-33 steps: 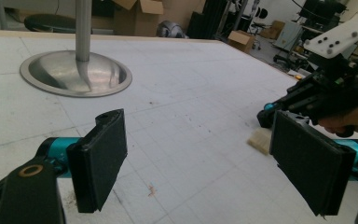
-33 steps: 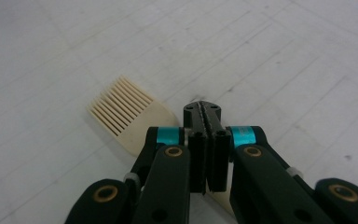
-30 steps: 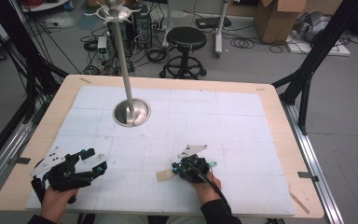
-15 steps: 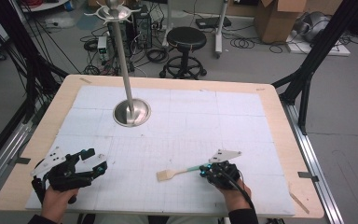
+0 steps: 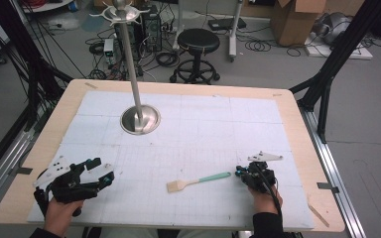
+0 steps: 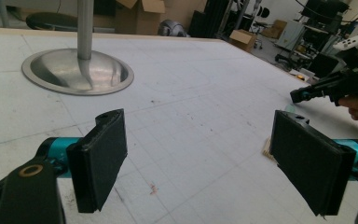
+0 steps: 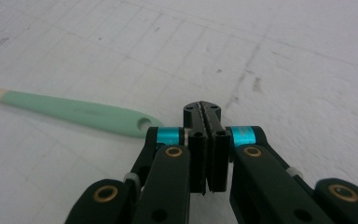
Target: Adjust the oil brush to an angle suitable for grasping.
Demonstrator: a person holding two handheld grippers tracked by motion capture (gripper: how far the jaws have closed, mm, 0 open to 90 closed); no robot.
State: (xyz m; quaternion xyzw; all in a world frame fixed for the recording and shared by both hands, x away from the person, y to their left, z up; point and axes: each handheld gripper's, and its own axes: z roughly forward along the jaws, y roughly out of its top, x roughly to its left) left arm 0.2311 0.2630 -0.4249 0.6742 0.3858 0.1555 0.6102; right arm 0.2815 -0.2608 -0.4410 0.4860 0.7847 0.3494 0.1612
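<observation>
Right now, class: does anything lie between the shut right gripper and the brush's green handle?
Nothing visible does. The right gripper sits just beside the end of the brush handle, apart from it, with bare white mat between them.

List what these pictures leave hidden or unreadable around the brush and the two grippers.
- Brush bristles: in the right gripper view cut off by the left edge; in the left gripper view mostly behind the left gripper's far pad.
- Stand top: cut off by the upper edge in the left gripper view.
- Right gripper: whether it touches the handle, too close to tell.
- Grid markings on the mat: too faint to read.
</observation>
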